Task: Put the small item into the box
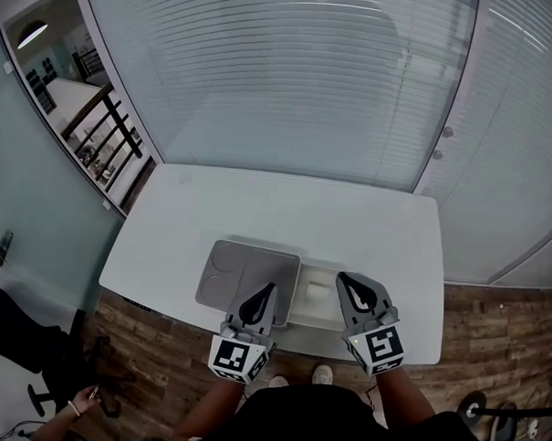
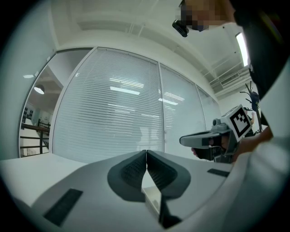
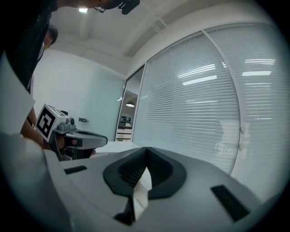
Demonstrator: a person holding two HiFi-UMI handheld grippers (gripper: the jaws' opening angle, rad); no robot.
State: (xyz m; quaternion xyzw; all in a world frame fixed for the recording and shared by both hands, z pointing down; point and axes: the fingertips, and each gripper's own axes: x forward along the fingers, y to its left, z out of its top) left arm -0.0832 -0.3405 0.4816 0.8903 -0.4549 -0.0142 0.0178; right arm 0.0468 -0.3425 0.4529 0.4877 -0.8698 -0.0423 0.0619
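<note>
Lying under left gripper (image 1: 272, 285) and right gripper (image 1: 339, 275), jaws together: open box (image 1: 310, 317).

Office meeting room, most likely.
Glass partition walls (image 1: 291, 79) with slatted blinds stand beyond a white table (image 1: 258, 214), with a wood-plank floor (image 1: 499, 334) and what looks like a black swivel chair (image 1: 11, 331) near left.
</note>
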